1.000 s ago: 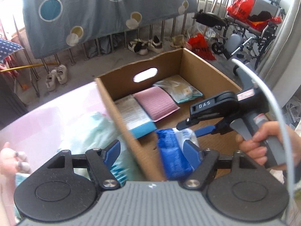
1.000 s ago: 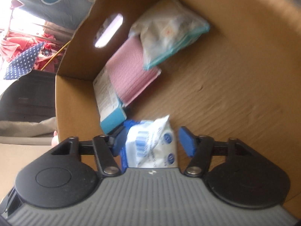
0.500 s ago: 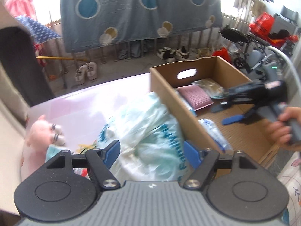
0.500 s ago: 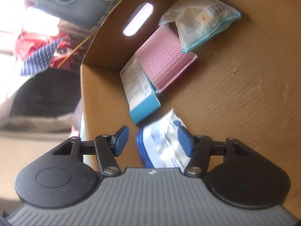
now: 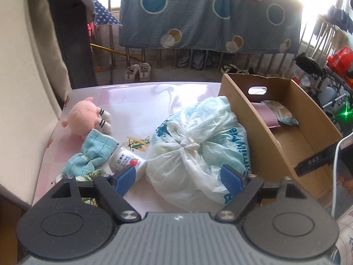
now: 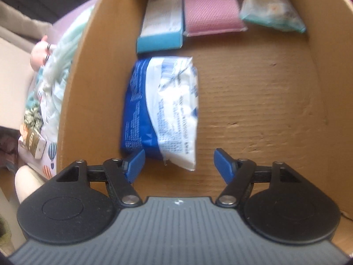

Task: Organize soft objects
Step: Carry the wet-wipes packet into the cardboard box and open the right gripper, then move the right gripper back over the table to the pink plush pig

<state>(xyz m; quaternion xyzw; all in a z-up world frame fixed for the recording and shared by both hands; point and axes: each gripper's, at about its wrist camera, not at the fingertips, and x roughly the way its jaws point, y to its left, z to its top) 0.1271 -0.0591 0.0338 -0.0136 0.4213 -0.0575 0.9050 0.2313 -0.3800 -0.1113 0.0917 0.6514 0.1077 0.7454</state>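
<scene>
A cardboard box (image 5: pixel 242 119) stands on the pink table, right of a tied plastic bag (image 5: pixel 198 145). My left gripper (image 5: pixel 179 180) is open and empty, just in front of the bag. A pink plush (image 5: pixel 85 119), a teal cloth (image 5: pixel 92 154) and a small white roll (image 5: pixel 126 160) lie to the left. In the right wrist view, my right gripper (image 6: pixel 179 164) is open and empty above the box floor (image 6: pixel 253 110), just behind a blue and white pack (image 6: pixel 161 110). A teal-edged pack (image 6: pixel 161 22), a pink pack (image 6: pixel 209 15) and a clear pouch (image 6: pixel 271 15) lie at the far wall.
A beige cushion or wall (image 5: pixel 26 88) borders the table on the left. Beyond the table hang a blue spotted sheet (image 5: pixel 198 15) on a railing, with shoes (image 5: pixel 139 71) on the floor. A wheelchair and red bags (image 5: pixel 339 59) stand at the far right.
My right gripper has let go of the blue and white pack, which now lies on the box floor, and has drawn back. My left gripper has swung left, away from the box and over the table.
</scene>
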